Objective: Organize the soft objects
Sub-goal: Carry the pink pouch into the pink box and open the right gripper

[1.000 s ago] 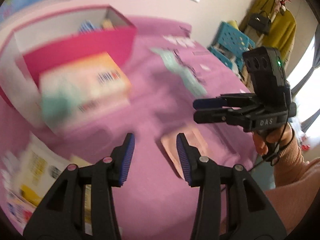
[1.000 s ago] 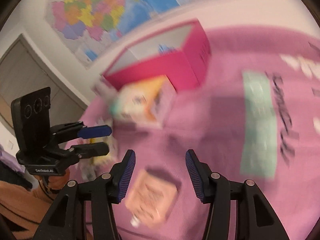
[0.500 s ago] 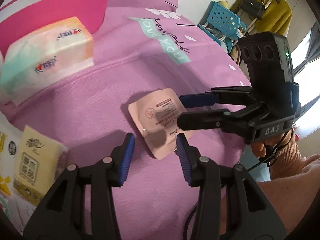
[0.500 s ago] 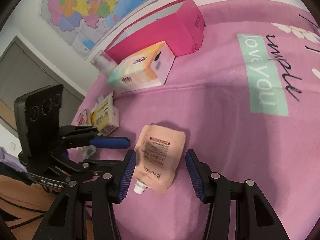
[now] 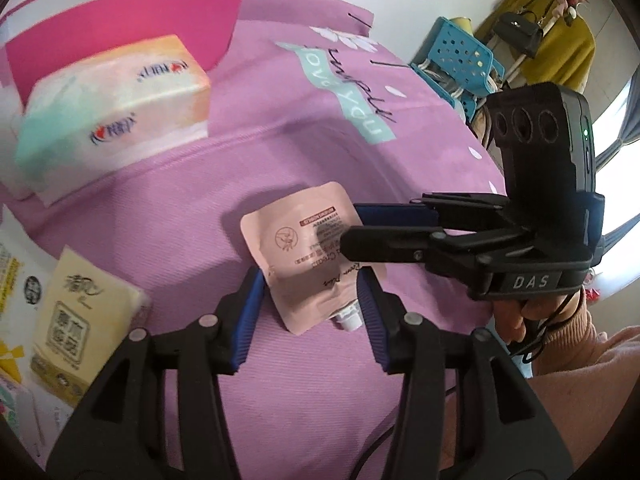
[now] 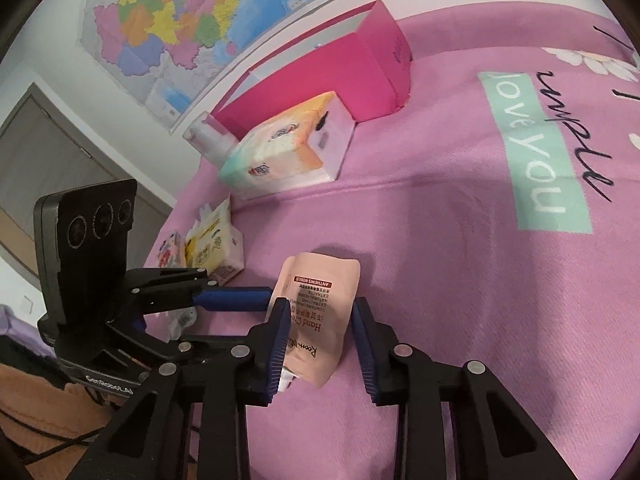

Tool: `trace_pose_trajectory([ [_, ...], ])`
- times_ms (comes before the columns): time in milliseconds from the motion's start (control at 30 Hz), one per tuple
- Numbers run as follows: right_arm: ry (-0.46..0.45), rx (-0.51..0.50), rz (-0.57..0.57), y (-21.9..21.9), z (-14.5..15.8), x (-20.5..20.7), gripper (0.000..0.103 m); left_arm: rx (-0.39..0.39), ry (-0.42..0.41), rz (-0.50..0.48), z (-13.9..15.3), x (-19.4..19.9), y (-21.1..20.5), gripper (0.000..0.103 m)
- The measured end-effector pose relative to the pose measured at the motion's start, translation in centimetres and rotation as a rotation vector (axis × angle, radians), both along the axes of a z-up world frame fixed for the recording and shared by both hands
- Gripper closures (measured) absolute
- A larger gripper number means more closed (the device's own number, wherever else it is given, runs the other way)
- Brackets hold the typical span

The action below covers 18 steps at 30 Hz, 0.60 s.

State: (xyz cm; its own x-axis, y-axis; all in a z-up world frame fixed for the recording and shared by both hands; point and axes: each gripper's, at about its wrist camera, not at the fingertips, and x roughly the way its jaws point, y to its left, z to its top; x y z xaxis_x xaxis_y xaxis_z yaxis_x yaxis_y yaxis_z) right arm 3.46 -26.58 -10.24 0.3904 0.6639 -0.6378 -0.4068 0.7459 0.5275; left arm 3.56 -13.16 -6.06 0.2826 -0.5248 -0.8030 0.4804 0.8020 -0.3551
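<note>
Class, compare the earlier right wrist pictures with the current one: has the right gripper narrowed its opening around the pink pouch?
Yes. The right gripper is closing; its jaws now sit nearer the pink pouch edges on the purple blanket.

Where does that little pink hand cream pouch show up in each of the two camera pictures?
Left wrist view: the pink pouch lies at centre, on the purple cover, just beyond the near fingers.
Right wrist view: the pouch sits low and centre, between the near fingers.
Shared landmark: the pink box, behind the tissue pack.
</note>
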Motion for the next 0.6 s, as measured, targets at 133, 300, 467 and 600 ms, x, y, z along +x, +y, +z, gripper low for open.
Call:
trace_pose_trajectory([
  [133, -0.03, -0.01, 0.004, 0.6, 0.7, 0.3, 0.073, -0.001, -0.026, 0.024, 1.1, 0.1, 0.6, 0.054],
  [300, -0.072, 0.0, 0.017, 1.2, 2.2, 1.0, 0.073, 0.005, -0.072, 0.052, 2.9, 0.7, 1.4, 0.054],
  [467, -0.126, 0.004, 0.032, 1.9, 4.1, 2.1, 0.073, 0.008, -0.118, 0.082, 5.0, 1.9, 2.4, 0.054],
  [600, -0.176, 0.01, 0.045, 2.4, 6.1, 3.5, 0.073, 0.007, -0.155, 0.115, 6.8, 3.3, 3.2, 0.054],
])
